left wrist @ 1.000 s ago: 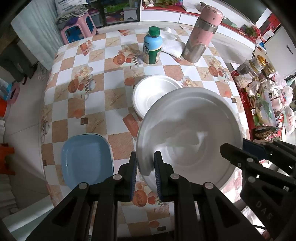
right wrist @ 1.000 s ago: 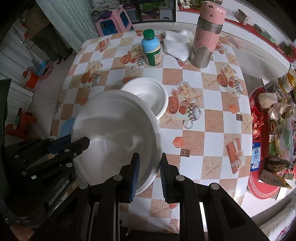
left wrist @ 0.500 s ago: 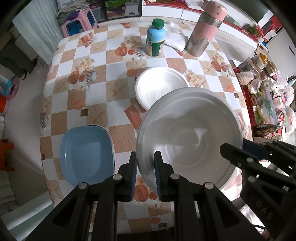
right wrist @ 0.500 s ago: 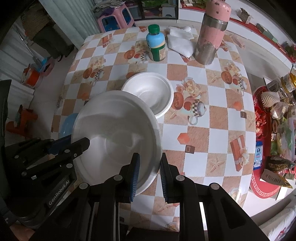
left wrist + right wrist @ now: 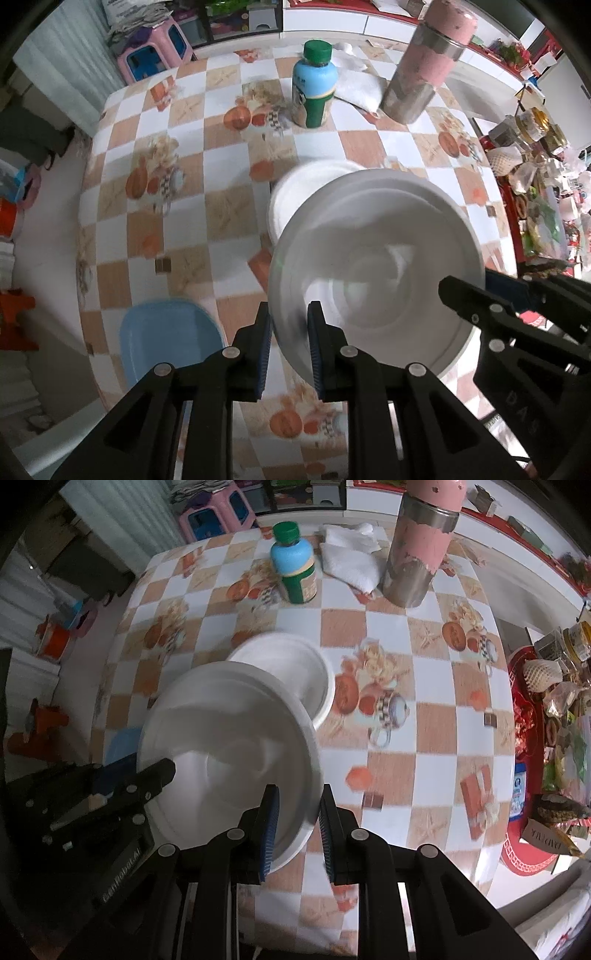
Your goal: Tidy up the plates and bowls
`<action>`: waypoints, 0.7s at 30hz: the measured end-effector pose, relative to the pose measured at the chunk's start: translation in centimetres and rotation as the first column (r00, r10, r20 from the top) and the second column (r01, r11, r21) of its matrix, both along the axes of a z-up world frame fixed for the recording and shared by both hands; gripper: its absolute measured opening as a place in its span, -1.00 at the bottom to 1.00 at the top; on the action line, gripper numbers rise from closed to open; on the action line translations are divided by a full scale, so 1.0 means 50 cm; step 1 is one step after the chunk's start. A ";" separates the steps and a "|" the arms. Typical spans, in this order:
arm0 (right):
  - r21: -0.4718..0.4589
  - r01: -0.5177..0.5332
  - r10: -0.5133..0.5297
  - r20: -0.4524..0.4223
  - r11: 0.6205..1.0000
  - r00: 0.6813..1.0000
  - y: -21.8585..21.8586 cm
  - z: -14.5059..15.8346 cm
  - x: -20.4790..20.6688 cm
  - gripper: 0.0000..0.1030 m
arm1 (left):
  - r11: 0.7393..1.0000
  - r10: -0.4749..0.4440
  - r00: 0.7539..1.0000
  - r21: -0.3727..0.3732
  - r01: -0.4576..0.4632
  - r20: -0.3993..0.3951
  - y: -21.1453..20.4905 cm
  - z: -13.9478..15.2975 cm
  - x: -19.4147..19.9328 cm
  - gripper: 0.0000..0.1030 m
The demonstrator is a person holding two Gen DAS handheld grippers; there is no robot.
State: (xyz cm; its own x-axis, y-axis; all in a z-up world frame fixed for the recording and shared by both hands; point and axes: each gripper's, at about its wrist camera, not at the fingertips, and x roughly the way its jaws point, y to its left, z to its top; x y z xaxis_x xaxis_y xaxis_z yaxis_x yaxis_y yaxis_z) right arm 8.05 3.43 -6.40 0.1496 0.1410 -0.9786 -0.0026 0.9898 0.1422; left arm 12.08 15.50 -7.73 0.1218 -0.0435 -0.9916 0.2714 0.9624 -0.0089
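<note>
A large white plate point(image 5: 376, 266) hangs above the checkered table, held by both grippers. My left gripper point(image 5: 289, 332) is shut on its left rim. My right gripper point(image 5: 297, 812) is shut on its right rim point(image 5: 310, 775). A smaller white bowl point(image 5: 295, 195) sits on the table just beyond and partly under the plate; it also shows in the right wrist view point(image 5: 291, 664). A light blue plate point(image 5: 166, 339) lies at the near left of the table.
A green-capped bottle point(image 5: 314, 85), a pink and steel flask point(image 5: 424, 62) and a white cloth point(image 5: 354, 85) stand at the far side. Cluttered packets and jars point(image 5: 554, 686) lie off the right edge. The checkered tablecloth point(image 5: 424, 672) is bare to the right of the bowl.
Both grippers have carried the white plate forward, so it now overlaps more of the white bowl. The far objects look nearer. Both grips are unchanged.
</note>
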 end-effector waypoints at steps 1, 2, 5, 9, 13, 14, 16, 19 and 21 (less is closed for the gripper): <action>-0.005 0.001 -0.001 0.003 1.000 1.000 -0.002 -0.003 0.016 -0.55 | 1.000 0.003 1.000 0.002 -0.003 0.000 -0.002 -0.006 0.015 -0.61; -0.007 -0.001 0.001 0.003 1.000 1.000 -0.003 -0.006 0.031 -0.55 | 1.000 0.006 1.000 0.003 -0.006 -0.003 -0.002 -0.011 0.028 -0.60; -0.017 -0.009 0.009 -0.001 1.000 1.000 -0.004 -0.021 0.079 -0.55 | 1.000 0.018 1.000 0.018 -0.018 -0.008 -0.003 -0.029 0.062 -0.55; -0.025 -0.017 0.017 -0.012 1.000 1.000 0.000 -0.040 0.120 -0.54 | 0.997 0.021 1.000 0.074 -0.021 -0.004 -0.003 -0.052 0.087 0.37; -0.050 -0.002 0.001 -0.024 0.999 1.000 -0.014 -0.054 0.131 0.16 | 0.996 0.055 0.998 0.063 -0.055 0.014 0.023 -0.051 0.090 0.42; -0.049 0.007 -0.008 -0.016 0.999 1.000 -0.022 -0.053 0.128 0.36 | 0.997 0.063 0.998 0.053 -0.064 0.010 0.029 -0.050 0.090 0.42; -0.067 0.010 -0.009 0.015 0.998 1.000 -0.028 -0.042 0.121 0.40 | 0.997 0.063 0.998 0.048 -0.063 0.007 0.034 -0.046 0.082 0.42; -0.043 0.010 -0.010 0.007 0.999 1.000 -0.030 -0.031 0.106 0.39 | 0.999 0.043 0.999 0.010 -0.043 0.006 0.033 -0.031 0.060 0.42; -0.030 0.004 -0.004 0.009 1.000 1.000 -0.024 -0.020 0.089 0.39 | 0.999 0.033 0.999 0.018 -0.033 0.016 0.030 -0.020 0.043 0.39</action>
State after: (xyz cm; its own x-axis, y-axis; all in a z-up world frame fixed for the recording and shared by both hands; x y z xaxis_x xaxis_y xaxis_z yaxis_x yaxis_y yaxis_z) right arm 12.51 2.24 -7.40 0.1588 0.1112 -0.9810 -0.0001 0.9936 0.1126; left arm 14.24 17.00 -8.74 0.1382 -0.0216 -0.9902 0.2394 0.9708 0.0122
